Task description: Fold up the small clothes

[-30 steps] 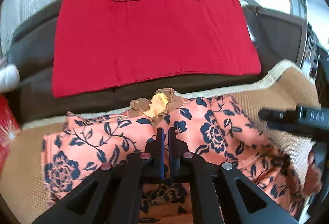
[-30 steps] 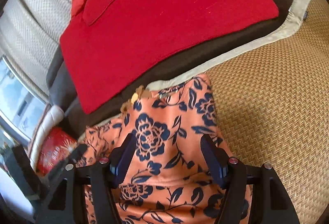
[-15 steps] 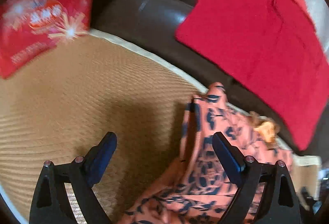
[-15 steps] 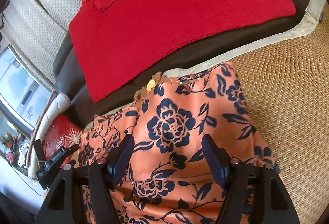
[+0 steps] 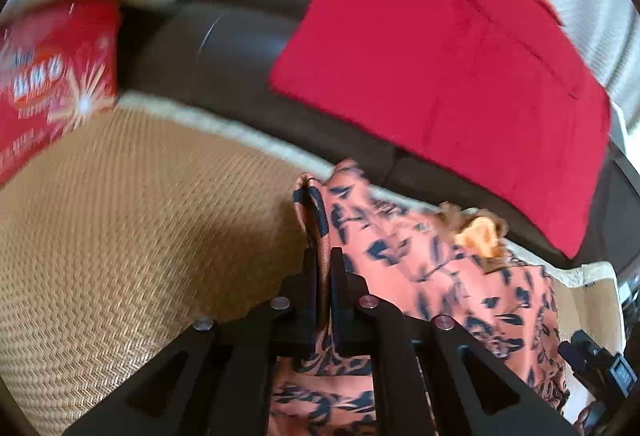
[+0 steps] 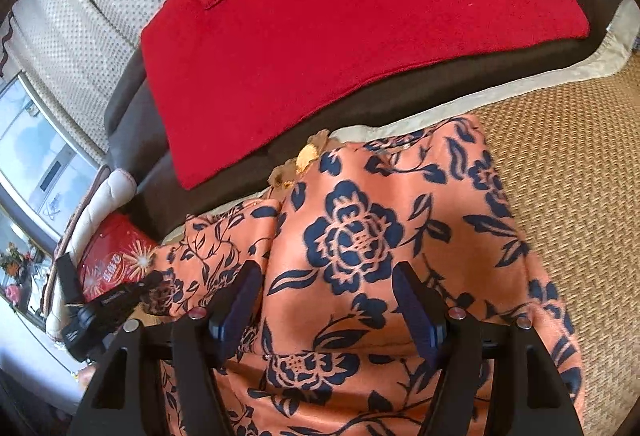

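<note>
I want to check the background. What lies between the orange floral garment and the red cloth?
In the right wrist view, between the orange floral garment and the red cloth: the woven mat's pale border and dark brown leather.

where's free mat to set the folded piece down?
Bare woven mat left of the floral garment, bordered by the red packet and the mat's pale trim. More bare mat right of the garment in the right wrist view. Crowded at the middle: garment, left tool pinching its edge, right tool open above it.
</note>
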A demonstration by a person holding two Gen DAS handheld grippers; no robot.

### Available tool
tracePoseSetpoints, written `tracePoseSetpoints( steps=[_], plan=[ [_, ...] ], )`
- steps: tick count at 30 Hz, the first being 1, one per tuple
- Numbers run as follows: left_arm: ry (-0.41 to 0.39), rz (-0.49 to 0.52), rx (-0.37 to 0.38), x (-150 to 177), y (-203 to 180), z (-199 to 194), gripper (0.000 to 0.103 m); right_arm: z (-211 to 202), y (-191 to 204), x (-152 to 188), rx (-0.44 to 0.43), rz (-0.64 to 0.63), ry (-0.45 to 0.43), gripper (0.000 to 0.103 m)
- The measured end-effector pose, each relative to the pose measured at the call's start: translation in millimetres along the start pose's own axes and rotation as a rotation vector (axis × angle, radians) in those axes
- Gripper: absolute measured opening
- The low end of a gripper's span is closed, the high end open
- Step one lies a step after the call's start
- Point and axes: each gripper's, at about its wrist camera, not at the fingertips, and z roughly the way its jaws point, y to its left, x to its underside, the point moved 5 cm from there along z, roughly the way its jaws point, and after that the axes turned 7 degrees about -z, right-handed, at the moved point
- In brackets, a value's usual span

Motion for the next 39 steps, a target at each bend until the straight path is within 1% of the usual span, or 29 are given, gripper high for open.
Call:
tracePoseSetpoints(
  steps=[1,2,3,4,6,8,10,12,14,15,17,18,19,20,21,23,25,26,28,30,31,33,34,35,36,37,39],
  plan=[
    [-0.004,0.003,0.033,1.5,-7.6,-5.6,0.005,-2.4,-3.5,-1.1,0.002,0.008,-0.005,0.072],
    [-0.01,0.007,0.098,2.7,-19.4,-10.7,0.005,-4.8,-7.0,-2.0,0.003,0.017,-0.011,0.072],
    [-0.022,0.023,0.143,4.4,-31.6,-15.5,0.005,-7.9,-12.0,-3.3,0.003,0.03,-0.019,0.072],
    [-0.038,0.058,0.177,7.8,-49.4,-20.7,0.005,-10.6,-16.3,-4.6,0.004,0.039,-0.026,0.072],
    [-0.041,0.105,0.239,14.9,-81.0,-24.6,0.005,-17.1,-25.8,-7.8,0.009,0.062,-0.041,0.072],
    [-0.018,0.136,0.304,28.0,-111.8,-23.3,0.005,-23.8,-35.5,-10.6,0.012,0.085,-0.056,0.072],
    [0.0,0.171,0.343,43.1,-139.9,-16.8,0.005,-31.9,-45.7,-13.8,0.015,0.107,-0.074,0.072],
    [0.04,0.206,0.413,60.3,-170.5,-15.1,0.005,-40.0,-55.9,-17.6,0.02,0.123,-0.095,0.072],
    [0.096,0.29,0.5,86.4,-208.3,-19.6,0.005,-47.8,-67.1,-21.9,0.02,0.142,-0.113,0.072],
    [0.118,0.325,0.52,97.6,-222.6,-22.3,0.006,-50.5,-70.7,-23.9,0.017,0.15,-0.118,0.072],
    [0.172,0.38,0.559,117.5,-245.6,-23.1,0.016,-57.4,-78.2,-27.5,-0.004,0.181,-0.135,0.072],
    [0.178,0.388,0.57,120.6,-249.3,-26.9,0.032,-60.2,-82.5,-29.6,-0.024,0.202,-0.144,0.072],
    [0.161,0.377,0.571,116.2,-247.4,-29.3,0.045,-62.2,-85.6,-31.3,-0.046,0.22,-0.15,0.072],
    [0.121,0.352,0.565,108.3,-240.2,-33.7,0.059,-64.2,-88.1,-32.6,-0.07,0.236,-0.156,0.074],
    [0.083,0.326,0.553,99.7,-235.7,-34.8,0.065,-65.8,-89.6,-33.0,-0.085,0.245,-0.16,0.076],
    [0.028,0.267,0.508,75.6,-212.9,-36.2,0.065,-65.9,-88.9,-31.9,-0.092,0.25,-0.15,0.078],
    [-0.01,0.215,0.421,54.2,-189.5,-28.4,0.065,-59.6,-89.9,-29.4,-0.095,0.261,-0.116,0.078],
    [-0.017,0.188,0.362,45.3,-172.4,-22.3,0.065,-54.3,-90.2,-27.2,-0.111,0.278,-0.093,0.078],
    [-0.015,0.132,0.252,32.1,-138.3,-9.2,0.065,-42.8,-88.5,-21.5,-0.139,0.31,-0.046,0.078],
    [-0.017,0.108,0.176,24.5,-115.2,1.1,0.065,-31.2,-84.2,-18.2,-0.158,0.321,-0.018,0.078],
    [-0.005,0.104,0.13,21.1,-102.8,7.1,0.064,-25.6,-81.6,-15.9,-0.164,0.322,-0.007,0.078],
    [0.044,0.1,0.083,19.7,-77.0,17.0,0.064,-13.0,-75.0,-14.0,-0.175,0.322,0.024,0.078],
    [0.072,0.102,0.053,23.0,-66.7,23.5,0.064,-7.9,-72.9,-12.9,-0.16,0.319,0.036,0.078],
    [0.097,0.106,0.009,26.6,-58.8,32.4,0.064,-2.6,-71.6,-10.4,-0.124,0.311,0.049,0.078],
    [0.109,0.109,-0.011,26.4,-56.9,36.4,0.064,3.6,-71.0,-9.0,-0.068,0.295,0.064,0.077],
    [0.122,0.111,-0.031,28.9,-53.7,43.0,0.063,7.7,-68.9,-9.4,-0.048,0.286,0.064,0.075],
    [0.142,0.117,-0.062,34.3,-45.7,52.5,0.063,13.0,-64.7,-11.5,-0.022,0.268,0.056,0.076]
  ],
)
